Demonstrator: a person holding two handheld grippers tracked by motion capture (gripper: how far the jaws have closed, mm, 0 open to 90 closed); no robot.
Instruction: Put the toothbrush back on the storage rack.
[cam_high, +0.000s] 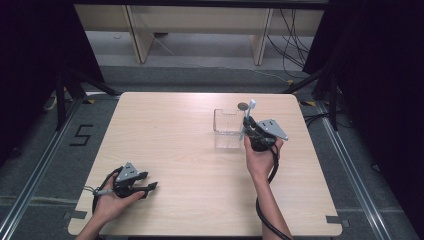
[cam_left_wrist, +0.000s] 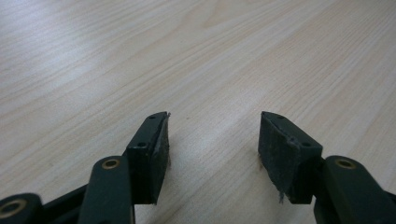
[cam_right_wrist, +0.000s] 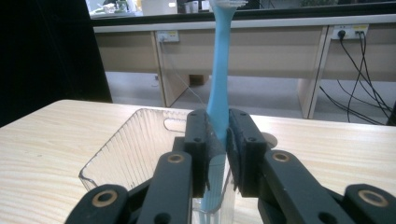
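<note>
Your right hand-held gripper (cam_right_wrist: 217, 154) is clamped on the light blue toothbrush (cam_right_wrist: 218, 93), holding it upright with the bristle head at the top and the lower handle dipping inside the clear plastic container (cam_right_wrist: 126, 149). In the high view that container (cam_high: 227, 129) sits toward the 1 o'clock part of the counter (cam_high: 190, 150), and the toothbrush (cam_high: 247, 117) stands at its 3 o'clock wall, with a small round dark object (cam_high: 242, 106) lying just beyond the container at 12 o'clock.

The step looks like standing the toothbrush in the container. To do it well, keep the handle vertical and lower it straight down until its tip meets the container's floor, staying clear of the ribbed wall so the light container does not slide or tip. Part the jaws only once the tip is seated, and let the brush lean gently against a wall or corner instead of dropping. Draw the gripper back toward 6 o'clock, not sideways, so a pad does not drag the handle out.

Your right hand (cam_high: 260, 155) reaches forward with the forearm running in from 6 o'clock, and the right hand-held gripper (cam_high: 248, 131) points toward 12 o'clock, roughly level with the container's rim.

Your left hand-held gripper (cam_high: 150, 186) rests near the 7 o'clock corner, pointing toward 3 o'clock, jaws spread apart and empty over bare wood, as the left gripper view (cam_left_wrist: 212, 144) confirms. Leave it there, well apart from the work.
</note>
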